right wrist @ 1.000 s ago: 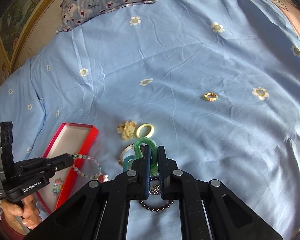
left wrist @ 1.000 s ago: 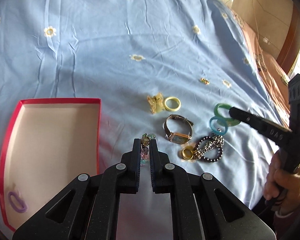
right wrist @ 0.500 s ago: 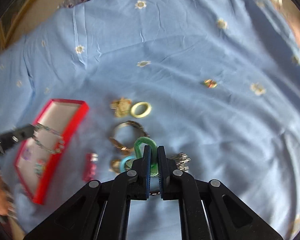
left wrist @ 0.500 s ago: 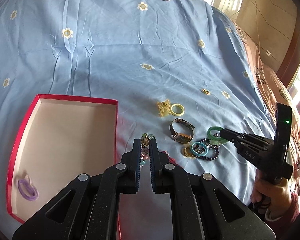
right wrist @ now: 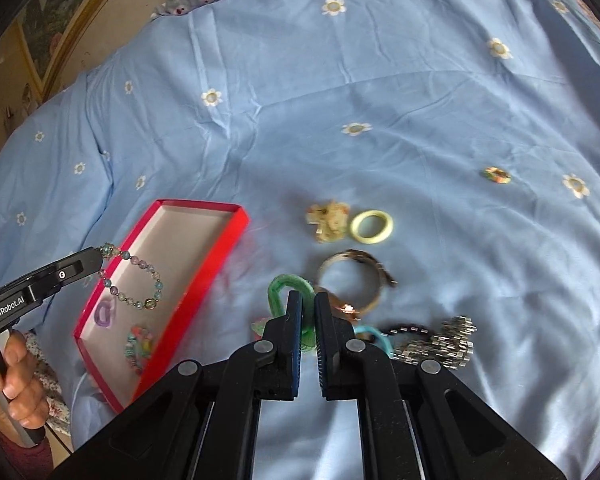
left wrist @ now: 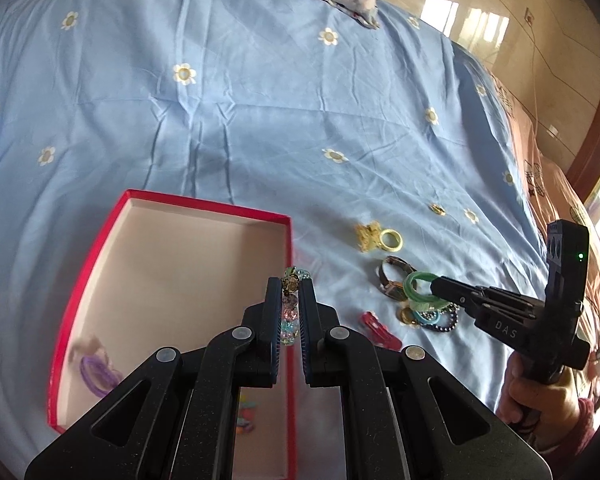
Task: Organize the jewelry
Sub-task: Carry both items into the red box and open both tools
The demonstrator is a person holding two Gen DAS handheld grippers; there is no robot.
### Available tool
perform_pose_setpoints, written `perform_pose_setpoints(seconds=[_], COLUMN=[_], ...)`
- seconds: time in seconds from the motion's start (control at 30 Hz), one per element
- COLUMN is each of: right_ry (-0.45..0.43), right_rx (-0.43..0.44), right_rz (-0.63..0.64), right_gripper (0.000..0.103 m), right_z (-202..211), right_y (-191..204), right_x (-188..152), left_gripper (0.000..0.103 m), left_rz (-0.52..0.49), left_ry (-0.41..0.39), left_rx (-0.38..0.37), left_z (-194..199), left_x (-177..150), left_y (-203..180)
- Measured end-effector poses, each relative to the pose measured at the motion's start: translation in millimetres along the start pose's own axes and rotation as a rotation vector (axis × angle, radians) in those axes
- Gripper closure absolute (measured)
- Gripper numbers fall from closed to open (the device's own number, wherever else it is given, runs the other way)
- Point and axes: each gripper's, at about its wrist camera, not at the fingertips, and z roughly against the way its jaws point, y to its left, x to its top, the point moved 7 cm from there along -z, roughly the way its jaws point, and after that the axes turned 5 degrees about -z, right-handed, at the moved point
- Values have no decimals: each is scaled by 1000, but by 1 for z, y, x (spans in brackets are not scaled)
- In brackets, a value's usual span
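My left gripper (left wrist: 291, 286) is shut on a pastel beaded bracelet (left wrist: 290, 312), held over the right edge of the red box (left wrist: 204, 203). In the right wrist view the bracelet (right wrist: 140, 276) dangles as a loop from the left gripper (right wrist: 98, 258) above the box (right wrist: 200, 204). My right gripper (right wrist: 308, 300) is shut on a green bangle (right wrist: 284, 284), lifted above the jewelry pile; the left wrist view shows this bangle (left wrist: 418, 290) at the right gripper's tip (left wrist: 436, 286).
On the blue flowered bedsheet lie a watch (right wrist: 356, 280), a yellow ring (right wrist: 372, 226), a gold brooch (right wrist: 328, 220), a small gold ring (right wrist: 497, 175), a blue ring (right wrist: 374, 336), a chain bracelet (right wrist: 440, 344) and a red clip (left wrist: 380, 330). The box holds a purple ring (left wrist: 96, 372).
The left gripper has carried the beaded bracelet leftward, over the red box. The right gripper has lifted the green bangle off the pile and moved it left.
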Motion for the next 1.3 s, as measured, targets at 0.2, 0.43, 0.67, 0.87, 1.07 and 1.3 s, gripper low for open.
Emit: perform_pose_setpoints(seconds=[0.2,0.43,0.67,0.87,1.07,1.3], right_ry=[29,65,109,139,183,227], right_rx=[73,136,178,182,175,134], right_rz=[42,91,116,120,123,169], right_gripper=[97,97,97,97,96,92], right_z=[-21,-49,-82,-117,-148,-172], right_y=[47,96,131,144,146,149], right_x=[3,3,3,11,14,6], left_gripper=[96,96,96,96,96,96], left_rz=[54,110,153,197,205,202], left_ry=[-1,5,22,55,102,149], left_rx=[28,46,37,17,97,156], left_z=[1,-7,-28,-57,-79,-89], left_x=[-2,-7,-5,-1,-5,-18], left_y=[33,66,92,115,138,148])
